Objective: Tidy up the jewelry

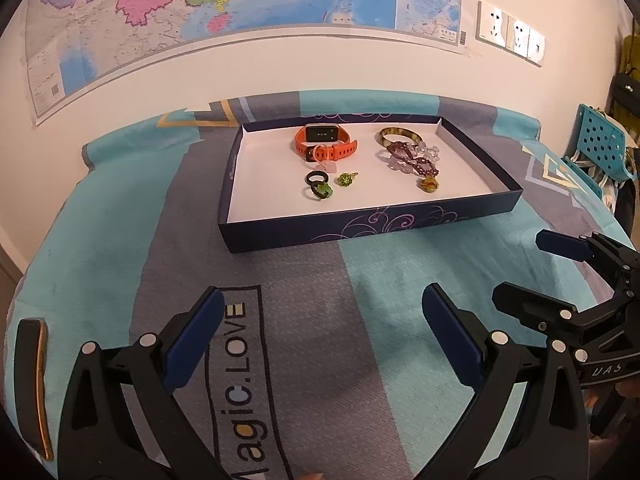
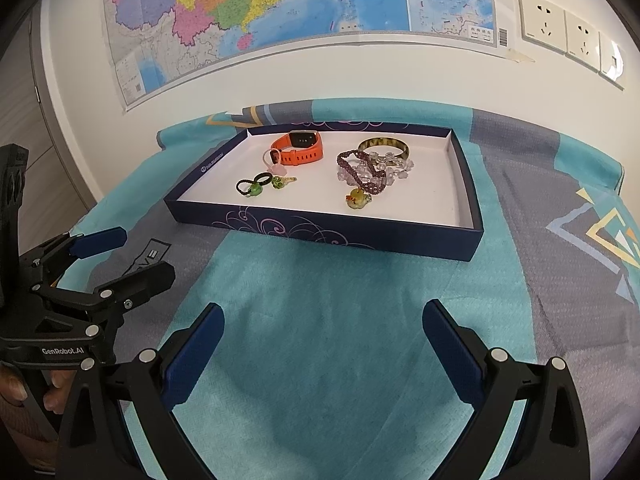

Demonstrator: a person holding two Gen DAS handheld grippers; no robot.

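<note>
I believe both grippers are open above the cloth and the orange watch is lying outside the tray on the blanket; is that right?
Not quite. The orange watch lies inside the tray, near its far wall, as the right wrist view shows. The rest holds: the left gripper and the right gripper are both open above the cloth.
</note>
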